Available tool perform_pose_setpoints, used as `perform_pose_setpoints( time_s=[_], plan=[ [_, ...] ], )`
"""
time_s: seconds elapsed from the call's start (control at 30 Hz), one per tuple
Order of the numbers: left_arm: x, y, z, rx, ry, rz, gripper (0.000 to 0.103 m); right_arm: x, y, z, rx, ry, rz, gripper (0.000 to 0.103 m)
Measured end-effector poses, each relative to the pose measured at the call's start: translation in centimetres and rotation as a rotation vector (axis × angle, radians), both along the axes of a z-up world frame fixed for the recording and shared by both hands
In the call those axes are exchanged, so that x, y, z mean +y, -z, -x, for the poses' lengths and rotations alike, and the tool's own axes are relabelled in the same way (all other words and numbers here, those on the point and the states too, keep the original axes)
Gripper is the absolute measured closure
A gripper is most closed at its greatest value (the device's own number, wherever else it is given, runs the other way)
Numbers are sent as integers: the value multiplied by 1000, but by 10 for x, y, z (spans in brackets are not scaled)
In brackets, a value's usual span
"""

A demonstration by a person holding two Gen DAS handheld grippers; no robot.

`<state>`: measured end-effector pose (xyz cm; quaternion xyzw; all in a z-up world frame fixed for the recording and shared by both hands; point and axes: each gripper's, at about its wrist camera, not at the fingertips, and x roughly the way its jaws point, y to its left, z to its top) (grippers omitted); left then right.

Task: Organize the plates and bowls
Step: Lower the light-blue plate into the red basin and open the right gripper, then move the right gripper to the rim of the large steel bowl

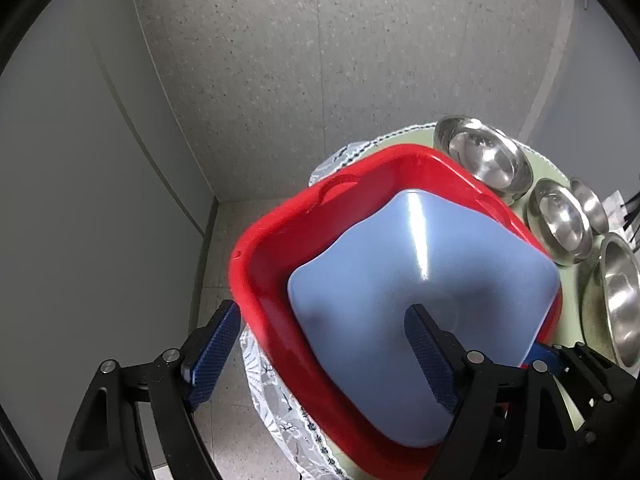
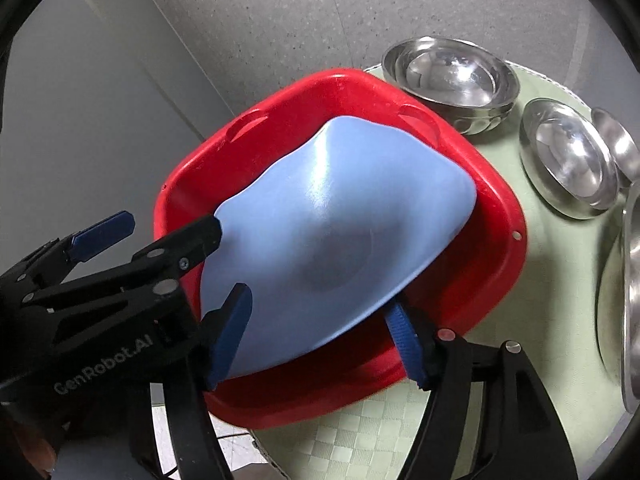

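A pale blue plate point(image 2: 320, 232) is lying upside down and tilted inside a red square plate point(image 2: 492, 216), its raised back facing up and catching a streak of light. The red plate is sitting on the green-covered bench point(image 2: 360, 428), overhanging the bench's left edge. The right hand-held gripper point(image 2: 324, 340) is straddling the near edge of the blue plate with its blue-padded fingers point(image 2: 230, 332) spread apart, one above the plate and one below its rim; whether they are pressing on it cannot be told. The left hand-held gripper point(image 1: 320, 356) is standing open, one finger point(image 1: 430, 356) over the blue plate's back and the other hanging past the red plate's left rim, off the bench. Along the bench's far and right edges, steel bowls point(image 2: 452, 76) are standing in stacks, close beside the red plate point(image 1: 272, 248). Beyond the bench, grey walls point(image 1: 240, 60) are meeting at a corner above a speckled floor point(image 1: 224, 420).
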<state>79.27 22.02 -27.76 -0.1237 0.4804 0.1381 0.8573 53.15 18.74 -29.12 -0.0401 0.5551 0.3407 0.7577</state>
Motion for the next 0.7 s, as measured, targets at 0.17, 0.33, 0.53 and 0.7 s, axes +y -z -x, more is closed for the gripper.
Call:
perform_pose_setpoints(
  time_s=[0.17, 0.33, 0.53, 0.7],
  plan=[
    [-1, -10, 22, -27, -21, 1, 17, -12, -3, -4, 8, 9, -15, 33],
    [-11, -23, 47, -64, -20, 5, 17, -29, -14, 4, -9, 48, -20, 17],
    [-38, -42, 69, -111, 12, 22, 16, -75, -22, 4, -3, 105, -65, 18],
    [-72, -71, 82, -198, 32, 39, 7, -130, -51, 2, -118, 176, -90, 18]
  ],
)
